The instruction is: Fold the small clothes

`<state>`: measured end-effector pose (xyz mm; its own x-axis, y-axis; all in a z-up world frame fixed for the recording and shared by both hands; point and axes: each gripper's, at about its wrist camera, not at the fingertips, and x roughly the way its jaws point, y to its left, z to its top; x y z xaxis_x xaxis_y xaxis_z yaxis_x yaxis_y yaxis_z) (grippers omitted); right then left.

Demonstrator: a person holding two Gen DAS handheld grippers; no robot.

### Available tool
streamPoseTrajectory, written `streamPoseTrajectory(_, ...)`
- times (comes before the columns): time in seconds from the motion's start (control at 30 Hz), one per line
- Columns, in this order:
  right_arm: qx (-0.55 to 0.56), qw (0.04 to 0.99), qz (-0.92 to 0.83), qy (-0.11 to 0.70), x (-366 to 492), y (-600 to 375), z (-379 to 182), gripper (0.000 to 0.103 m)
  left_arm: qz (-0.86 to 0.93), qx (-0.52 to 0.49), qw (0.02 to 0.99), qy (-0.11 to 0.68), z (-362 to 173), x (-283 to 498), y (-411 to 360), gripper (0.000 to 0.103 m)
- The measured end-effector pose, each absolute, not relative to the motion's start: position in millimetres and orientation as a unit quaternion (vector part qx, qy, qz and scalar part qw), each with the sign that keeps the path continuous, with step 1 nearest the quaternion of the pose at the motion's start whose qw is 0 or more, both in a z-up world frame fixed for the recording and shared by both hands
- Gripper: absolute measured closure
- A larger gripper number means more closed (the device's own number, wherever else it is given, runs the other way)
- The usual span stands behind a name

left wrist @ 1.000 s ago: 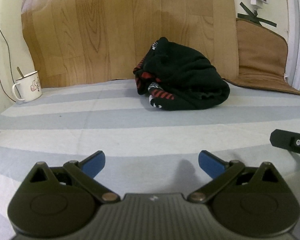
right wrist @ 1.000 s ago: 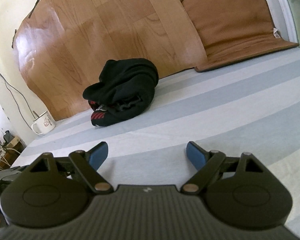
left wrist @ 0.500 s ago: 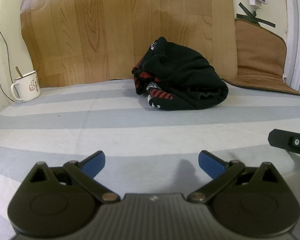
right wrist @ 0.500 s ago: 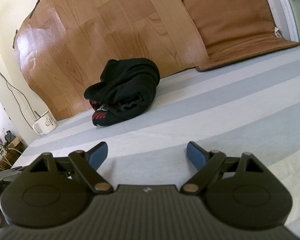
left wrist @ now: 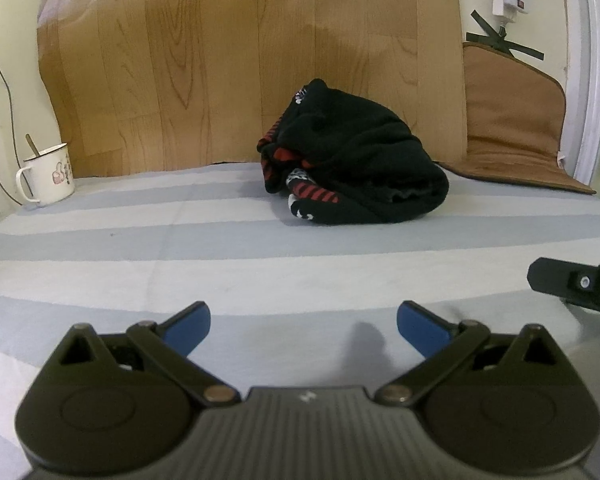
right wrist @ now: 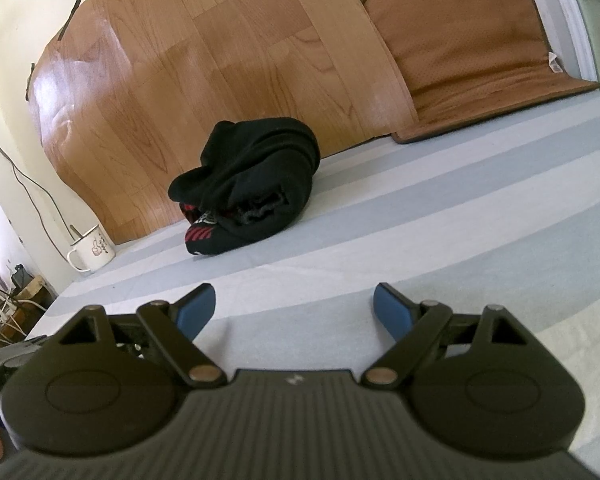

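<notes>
Counting one crumpled black garment (left wrist: 356, 168), one mug (left wrist: 50, 176)

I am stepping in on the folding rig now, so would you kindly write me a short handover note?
Left gripper: open, empty, above the striped grey and white sheet.
Right gripper: open, empty, also short of the clothes.
Crumpled black garment with red-striped trim: bunched in a heap at the far side of the sheet, against the wood-pattern board. White enamel mug with a spoon stands far left, apart from it.
Done: nothing folded.
Left: reach the heap, spread it flat, fold.
</notes>
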<state>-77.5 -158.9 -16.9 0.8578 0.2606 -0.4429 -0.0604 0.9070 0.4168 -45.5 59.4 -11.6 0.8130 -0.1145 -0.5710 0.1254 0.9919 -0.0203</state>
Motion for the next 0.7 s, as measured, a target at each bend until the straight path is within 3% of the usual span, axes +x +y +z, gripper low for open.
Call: streamPoseTrajectory(0.7, 0.205, 0.941, 0.087, 0.256, -75.9, -159.1, -17.2, 0.014, -0.071, 0.003, 0.951, 0.300, -11.0, -44.8, 61.6, 0.000)
